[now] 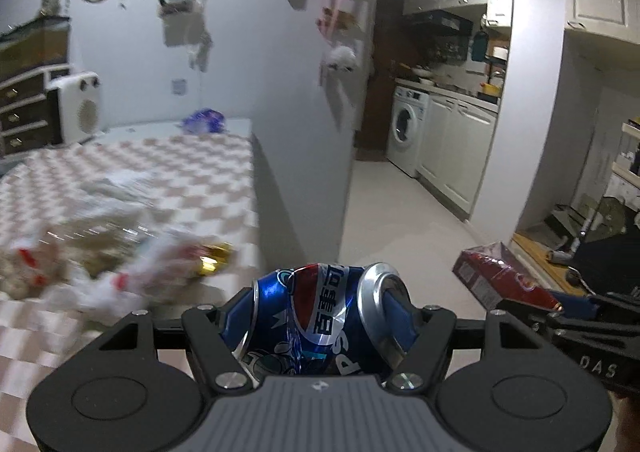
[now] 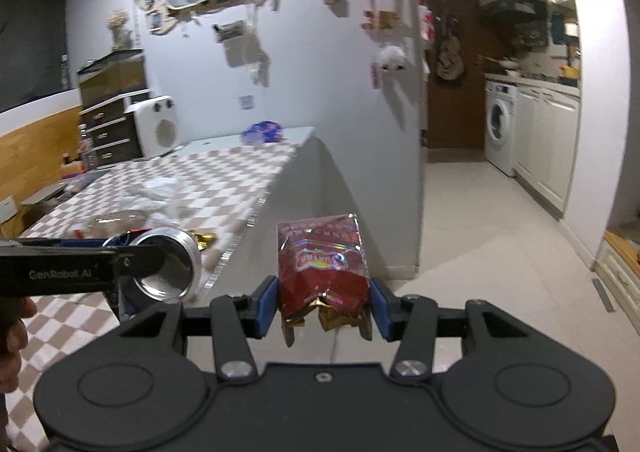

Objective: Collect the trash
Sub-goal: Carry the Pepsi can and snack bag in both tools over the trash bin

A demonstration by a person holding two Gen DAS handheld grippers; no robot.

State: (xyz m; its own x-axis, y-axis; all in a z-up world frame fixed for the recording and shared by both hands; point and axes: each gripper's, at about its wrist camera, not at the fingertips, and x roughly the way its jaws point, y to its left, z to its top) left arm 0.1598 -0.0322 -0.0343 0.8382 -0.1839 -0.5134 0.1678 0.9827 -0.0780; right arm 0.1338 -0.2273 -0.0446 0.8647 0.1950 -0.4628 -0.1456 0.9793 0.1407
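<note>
Left wrist view: left gripper (image 1: pixel 320 316) clamps crushed blue soda can (image 1: pixel 316 308) between its fingers, can lying sideways, silver top toward right finger. Checkered table (image 1: pixel 208 172) ahead-left of gripper, blurred wrappers (image 1: pixel 120 264) on it. Right wrist view: right gripper (image 2: pixel 324 304) pinches red snack bag (image 2: pixel 322 264) by lower end between blue pads (image 2: pixel 266 304), bag upright, over pale floor (image 2: pixel 480 232) just past table edge.
</note>
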